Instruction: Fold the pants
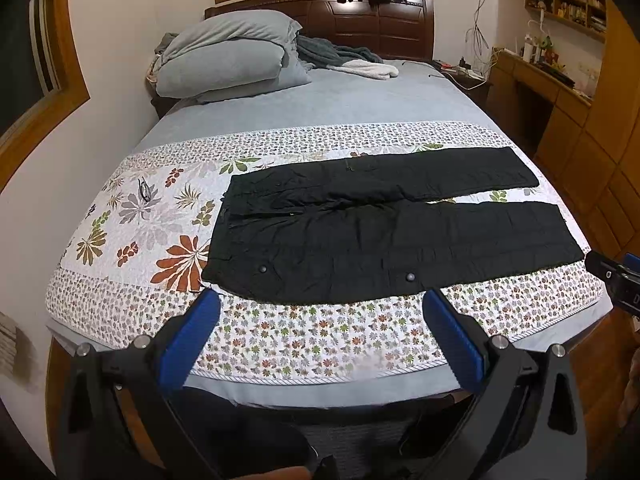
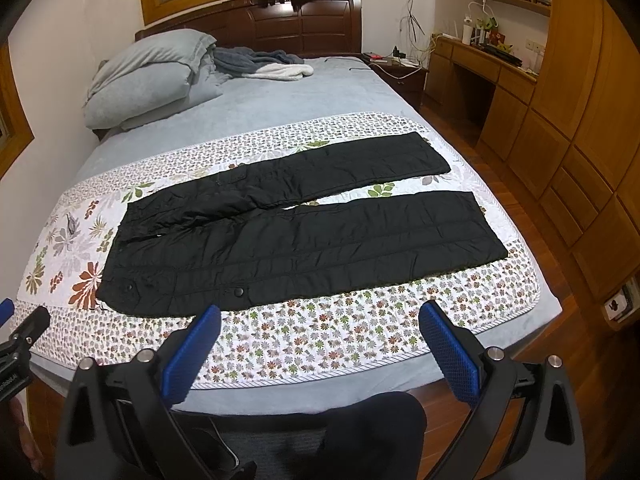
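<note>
Hovering short of the bed edge, both grippers empty, nothing gripped yet. Left gripper [image 1: 320, 300] has its jaws spread wide, blue pads [image 1: 188, 340] well apart, holding nothing. Right gripper [image 2: 320, 312] the same: wide open, empty, pads clear of cloth.

Black pants [image 1: 380, 224] lie flat and fully spread on the floral quilt [image 1: 280, 336], across the width of the bed [image 1: 340, 92]. Waistband toward 9 o'clock, leg cuffs toward 3 o'clock. Two legs apart, a wedge of quilt showing between them from the crotch out to the cuffs. Near leg carries two snap buttons [image 1: 411, 277] along its 6 o'clock edge.

Pillows [image 1: 228, 56] and a heap of blankets at 12 o'clock, well away from the work.

Judgement: task not begun, approach stage. First fold likely leg over leg. Next move calls for both grippers dropping to the near long edge, left by the waistband corner at 9 o'clock, right by the near cuff at 3 o'clock, pinching the cloth without catching the quilt, then carrying that edge toward 12 o'clock to meet the far leg.
</note>
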Demonstrator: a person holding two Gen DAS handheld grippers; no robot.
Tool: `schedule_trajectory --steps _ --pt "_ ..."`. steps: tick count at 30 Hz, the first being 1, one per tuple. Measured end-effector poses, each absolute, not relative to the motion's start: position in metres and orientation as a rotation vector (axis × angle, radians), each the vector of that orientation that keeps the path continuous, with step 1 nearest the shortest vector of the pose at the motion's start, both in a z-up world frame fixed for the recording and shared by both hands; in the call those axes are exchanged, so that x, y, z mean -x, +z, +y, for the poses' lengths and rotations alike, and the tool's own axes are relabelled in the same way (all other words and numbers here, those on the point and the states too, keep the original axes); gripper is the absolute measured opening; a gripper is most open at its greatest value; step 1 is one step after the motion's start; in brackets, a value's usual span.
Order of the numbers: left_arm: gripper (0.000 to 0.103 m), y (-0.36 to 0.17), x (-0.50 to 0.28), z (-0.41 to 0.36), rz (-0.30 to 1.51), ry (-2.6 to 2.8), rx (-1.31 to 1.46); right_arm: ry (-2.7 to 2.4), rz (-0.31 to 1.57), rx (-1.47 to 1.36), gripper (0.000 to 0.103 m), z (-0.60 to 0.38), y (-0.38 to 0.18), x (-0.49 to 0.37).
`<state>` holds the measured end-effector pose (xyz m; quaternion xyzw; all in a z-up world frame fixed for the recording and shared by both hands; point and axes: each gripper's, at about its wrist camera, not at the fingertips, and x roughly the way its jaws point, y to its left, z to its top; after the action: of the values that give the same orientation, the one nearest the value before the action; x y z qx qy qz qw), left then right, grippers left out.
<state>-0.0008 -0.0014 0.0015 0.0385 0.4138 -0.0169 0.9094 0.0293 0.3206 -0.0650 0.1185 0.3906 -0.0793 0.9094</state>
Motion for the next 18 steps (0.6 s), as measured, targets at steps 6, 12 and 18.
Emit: schedule_trajectory --steps 6,12,18 --pt "0.101 0.0016 0.0009 0.0002 0.851 -0.034 -0.081 -0.163 0.802 -0.239 0.1 0.3225 -0.0633 -0.029" --pt "0.101 0.0029 0.0005 0.0027 0.849 -0.031 -0.08 -0.157 0.802 -0.233 0.1 0.3244 -0.0605 -0.0304" --pt "0.101 0.0048 -0.0001 0.0059 0.848 -0.033 -0.076 -0.159 0.8 -0.224 0.1 0.3252 -0.0579 -0.0302"
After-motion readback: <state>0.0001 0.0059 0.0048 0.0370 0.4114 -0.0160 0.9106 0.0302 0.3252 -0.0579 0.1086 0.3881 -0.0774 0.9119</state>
